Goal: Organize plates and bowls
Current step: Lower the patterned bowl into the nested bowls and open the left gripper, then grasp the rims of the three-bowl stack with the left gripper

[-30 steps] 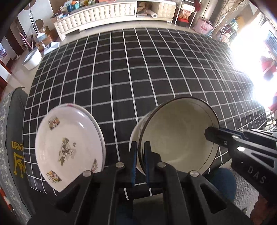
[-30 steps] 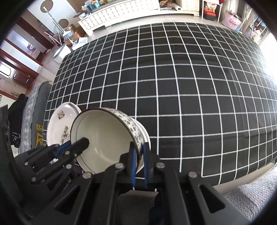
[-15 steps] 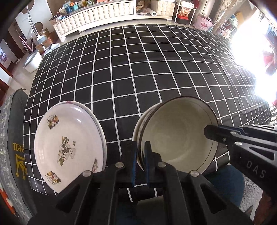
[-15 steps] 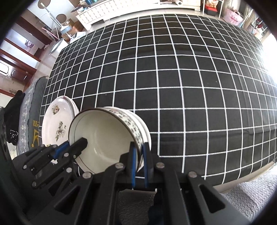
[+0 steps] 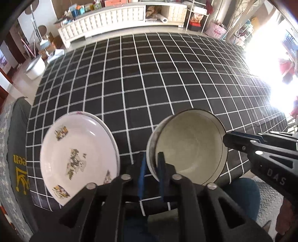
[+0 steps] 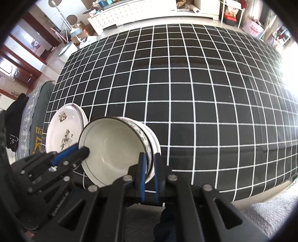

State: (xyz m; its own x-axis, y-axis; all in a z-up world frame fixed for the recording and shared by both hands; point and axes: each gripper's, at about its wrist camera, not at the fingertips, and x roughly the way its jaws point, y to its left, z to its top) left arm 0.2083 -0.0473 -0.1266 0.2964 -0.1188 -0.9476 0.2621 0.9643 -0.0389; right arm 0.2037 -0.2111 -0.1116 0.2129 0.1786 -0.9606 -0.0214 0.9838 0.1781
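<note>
A stack of cream bowls [image 5: 190,149] with a dark patterned outside rests at the near edge of the black checked tablecloth [image 5: 149,83]. My left gripper [image 5: 151,160] straddles the stack's left rim. Its jaws are opening, and a gap shows beside the blue pad [image 5: 142,167]. My right gripper [image 6: 149,158] is shut on the stack's right rim [image 6: 149,149]; its tip [image 5: 229,137] shows at the bowl's right edge in the left wrist view. The left gripper's finger [image 6: 83,150] reaches over the bowls' left rim. A stack of white flowered plates [image 5: 78,156] [image 6: 63,137] lies just left of the bowls.
The checked cloth stretches far back and right. A grey cushioned seat [image 5: 16,158] with yellow lettering stands left of the table. A white tufted bench [image 5: 104,20] and shelves [image 5: 195,16] line the far wall. Grey floor matting [image 6: 270,208] shows below the table's near edge.
The left gripper's jaws have spread apart around the bowl rim, where they were pinched on it before. The right gripper stays shut on the rim. The plates have not moved.
</note>
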